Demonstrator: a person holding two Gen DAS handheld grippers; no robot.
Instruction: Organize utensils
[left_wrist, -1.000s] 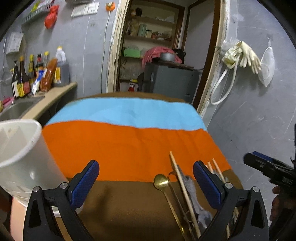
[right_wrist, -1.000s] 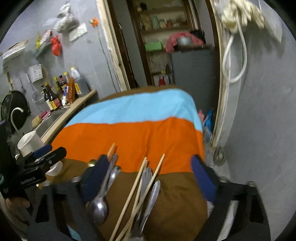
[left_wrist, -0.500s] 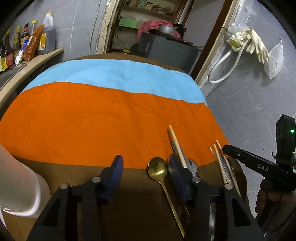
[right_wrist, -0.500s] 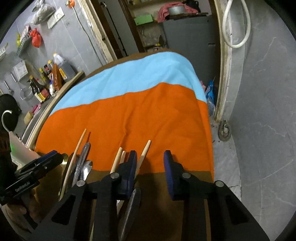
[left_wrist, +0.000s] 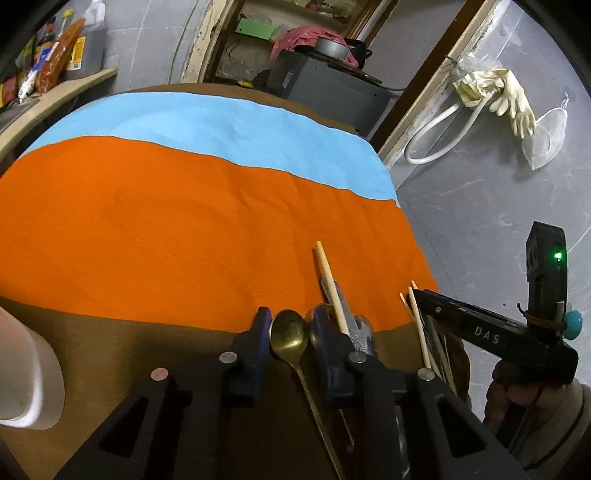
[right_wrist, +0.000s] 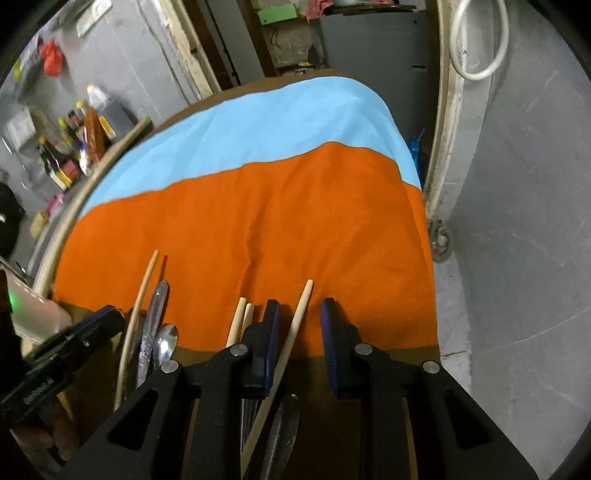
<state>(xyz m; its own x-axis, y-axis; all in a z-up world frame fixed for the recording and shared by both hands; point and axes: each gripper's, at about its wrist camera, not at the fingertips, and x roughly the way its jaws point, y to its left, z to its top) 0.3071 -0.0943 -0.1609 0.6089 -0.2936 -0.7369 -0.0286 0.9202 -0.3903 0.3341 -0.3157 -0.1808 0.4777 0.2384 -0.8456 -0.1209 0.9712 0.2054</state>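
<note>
Utensils lie on the striped cloth near the table's front edge. In the left wrist view a gold spoon (left_wrist: 289, 334) lies between the fingers of my left gripper (left_wrist: 290, 325), whose jaws are narrowed around its bowl but still apart. A chopstick (left_wrist: 331, 286) and a silver utensil (left_wrist: 347, 317) lie just right of it. In the right wrist view my right gripper (right_wrist: 298, 317) straddles one chopstick (right_wrist: 295, 325), jaws narrowed but apart. Two more chopsticks (right_wrist: 240, 317), a silver spoon (right_wrist: 166, 341) and a long chopstick (right_wrist: 138, 299) lie to its left.
A white container (left_wrist: 26, 373) stands at the table's front left. A counter with bottles (right_wrist: 74, 147) runs along the left. The right table edge (right_wrist: 430, 258) drops to a grey floor beside a door frame. The right gripper's body (left_wrist: 491, 332) shows at the right.
Both grippers have dropped toward the utensils and narrowed their jaws. The left now frames the gold spoon's bowl; the right frames one chopstick.
</note>
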